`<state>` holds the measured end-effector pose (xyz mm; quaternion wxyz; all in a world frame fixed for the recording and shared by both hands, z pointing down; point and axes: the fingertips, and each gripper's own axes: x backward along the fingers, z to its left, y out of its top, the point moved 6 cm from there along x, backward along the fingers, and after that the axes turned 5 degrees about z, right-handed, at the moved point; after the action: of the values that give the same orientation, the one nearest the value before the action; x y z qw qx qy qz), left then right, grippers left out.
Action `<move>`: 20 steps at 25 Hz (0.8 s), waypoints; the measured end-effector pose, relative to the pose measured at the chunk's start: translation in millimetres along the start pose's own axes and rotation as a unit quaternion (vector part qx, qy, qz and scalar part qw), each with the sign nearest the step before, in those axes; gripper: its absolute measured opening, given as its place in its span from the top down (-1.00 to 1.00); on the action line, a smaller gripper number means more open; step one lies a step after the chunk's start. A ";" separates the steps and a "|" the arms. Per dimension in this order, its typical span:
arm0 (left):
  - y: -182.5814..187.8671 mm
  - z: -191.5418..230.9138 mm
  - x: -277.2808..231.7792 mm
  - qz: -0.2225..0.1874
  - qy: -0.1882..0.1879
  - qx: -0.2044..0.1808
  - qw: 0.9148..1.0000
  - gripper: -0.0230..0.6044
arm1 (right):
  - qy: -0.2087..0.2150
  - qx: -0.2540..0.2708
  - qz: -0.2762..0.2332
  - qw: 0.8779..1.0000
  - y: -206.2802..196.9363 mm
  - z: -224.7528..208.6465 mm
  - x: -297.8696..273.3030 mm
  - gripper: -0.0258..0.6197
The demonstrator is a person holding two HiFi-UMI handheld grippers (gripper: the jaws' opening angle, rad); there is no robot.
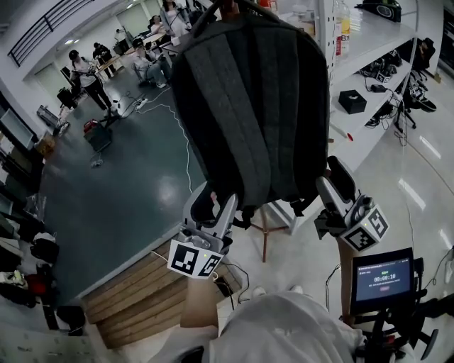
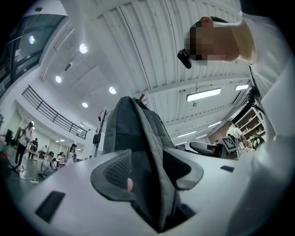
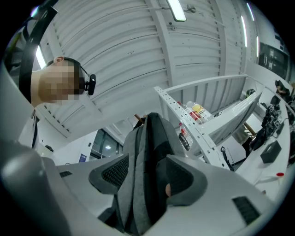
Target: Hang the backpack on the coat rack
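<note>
A dark grey backpack [image 1: 248,106] hangs upright, its top at a brown wooden peg of the coat rack [image 1: 228,8]; the rack's wooden leg [image 1: 266,237] shows below the bag. My left gripper [image 1: 213,202] is shut on the backpack's lower left corner. My right gripper [image 1: 333,177] is shut on its lower right edge. In the left gripper view the backpack [image 2: 133,133] rises from between the jaws of that gripper [image 2: 152,170] towards the peg [image 2: 140,97]. The right gripper view shows the backpack's [image 3: 147,147] folded edge filling the gap of that gripper [image 3: 147,177].
A white shelf unit [image 1: 369,42] with a black box [image 1: 352,101] and cables stands close on the right. A small lit screen [image 1: 383,276] is at lower right. Wooden steps [image 1: 142,298] lie below my left gripper. Several people [image 1: 85,71] stand far off on the dark floor.
</note>
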<state>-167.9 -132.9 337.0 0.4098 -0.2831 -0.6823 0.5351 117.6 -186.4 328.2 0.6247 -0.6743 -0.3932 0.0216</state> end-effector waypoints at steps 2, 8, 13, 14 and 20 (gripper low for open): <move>-6.7 -3.1 1.2 0.010 0.000 0.009 1.000 0.32 | 0.011 0.000 0.011 1.000 -8.1 5.2 -0.1 0.10; -22.8 -19.1 3.7 0.027 -0.004 0.030 0.999 0.66 | 0.034 0.023 0.051 0.998 -32.6 24.3 -0.1 0.10; -32.3 -35.6 -1.0 0.040 -0.016 0.049 0.998 0.87 | 0.050 -0.021 0.085 0.995 -57.8 35.1 -8.4 0.11; -33.9 -39.1 -2.1 0.043 -0.017 0.052 0.998 0.89 | 0.052 -0.031 0.093 0.994 -63.3 37.4 -9.6 0.21; -39.8 -57.2 -4.0 0.055 -0.026 0.058 0.996 0.90 | 0.043 -0.082 0.122 0.988 -84.3 44.5 -12.0 0.72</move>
<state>-114.5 -118.3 379.5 0.3776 -0.2815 -0.6440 0.6029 43.8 -163.9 385.3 0.5764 -0.7664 -0.2814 0.0365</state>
